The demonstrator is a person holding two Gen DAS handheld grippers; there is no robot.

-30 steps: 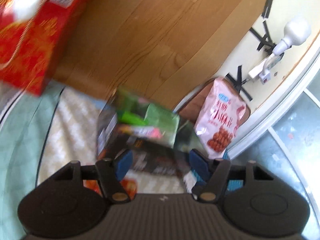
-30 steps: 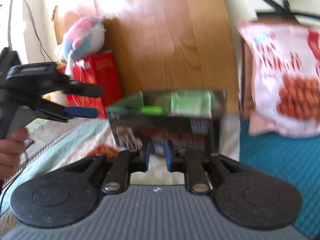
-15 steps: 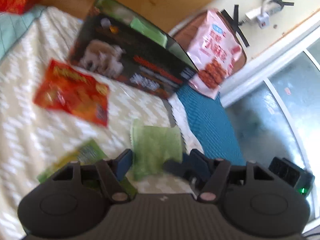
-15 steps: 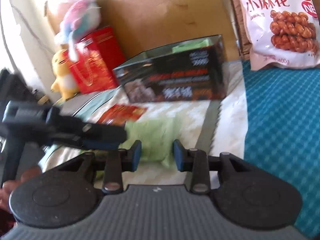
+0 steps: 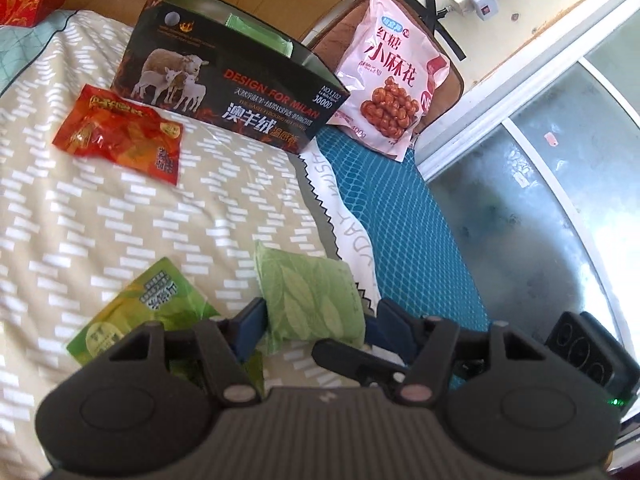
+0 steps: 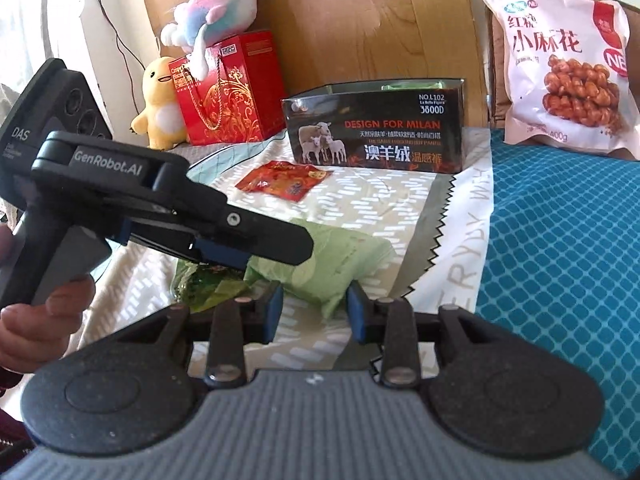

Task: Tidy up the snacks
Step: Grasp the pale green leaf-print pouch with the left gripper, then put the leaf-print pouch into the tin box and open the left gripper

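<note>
The pale green packet (image 5: 316,300) lies on the bed cover (image 5: 120,216), between the spread fingers of both the left claw (image 5: 320,320) and the right claw (image 6: 314,308). Neither pinches it yet. Both claws crowd one soft packet, so they may collide, or push it away from the black box (image 5: 224,92).

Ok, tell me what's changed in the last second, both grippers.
Both grippers pulled back from the black box and dropped low over the bedspread. The left gripper now straddles the pale green packet, jaws open; the right gripper faces its other end, also open, after being nearly shut at the box. Nothing is gripped. The box, red packet and pink bag lie where they were.
</note>
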